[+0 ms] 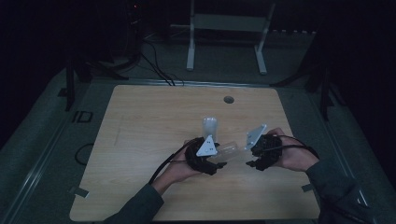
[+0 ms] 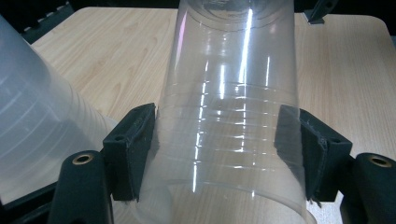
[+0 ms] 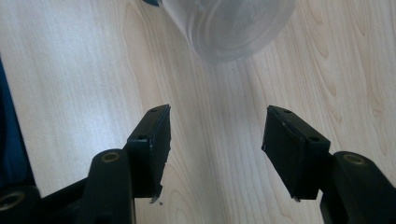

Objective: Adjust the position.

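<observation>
I'm clamping my left gripper on a clear cup at mid-frame, its rim cut off below. A frosted cup is crowding the left edge. My right gripper is gaping empty over the table.

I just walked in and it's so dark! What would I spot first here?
The clear plastic cup, clamped between the left gripper and shining with streaks of light. Beside it at the left edge of the left gripper view leans a frosted plastic cup. From above, both grippers meet over the middle of the wooden table, the right gripper holding nothing.
</observation>
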Available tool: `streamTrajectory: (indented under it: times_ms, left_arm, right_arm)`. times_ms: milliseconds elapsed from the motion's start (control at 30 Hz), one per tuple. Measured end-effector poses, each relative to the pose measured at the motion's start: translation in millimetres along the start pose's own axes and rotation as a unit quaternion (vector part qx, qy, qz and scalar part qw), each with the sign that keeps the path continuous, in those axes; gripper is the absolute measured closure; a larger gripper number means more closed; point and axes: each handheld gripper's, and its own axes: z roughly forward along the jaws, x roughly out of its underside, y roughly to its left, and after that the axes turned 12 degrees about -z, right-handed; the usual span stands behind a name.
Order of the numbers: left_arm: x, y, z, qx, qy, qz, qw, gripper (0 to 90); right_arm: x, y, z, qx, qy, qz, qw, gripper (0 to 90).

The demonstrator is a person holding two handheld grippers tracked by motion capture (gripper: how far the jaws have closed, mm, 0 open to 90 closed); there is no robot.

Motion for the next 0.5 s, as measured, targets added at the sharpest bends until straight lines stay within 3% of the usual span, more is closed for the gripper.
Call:
streamTrajectory:
  times_ms: [267,500]
  left_arm:
    - [0.7,-3.3,3.7,0.002,0.011,0.013,0.9999,30.2]
    - [-1.8,-6.8,8.0,0.010,0.037,0.032,0.9987,30.3]
  right_arm:
    - [-7.9,1.6,-0.1,-0.012,0.002,-0.010,0.9999,41.1]
    - [-8.8,-0.1,2.5,-0.019,0.013,-0.015,0.9996,40.1]
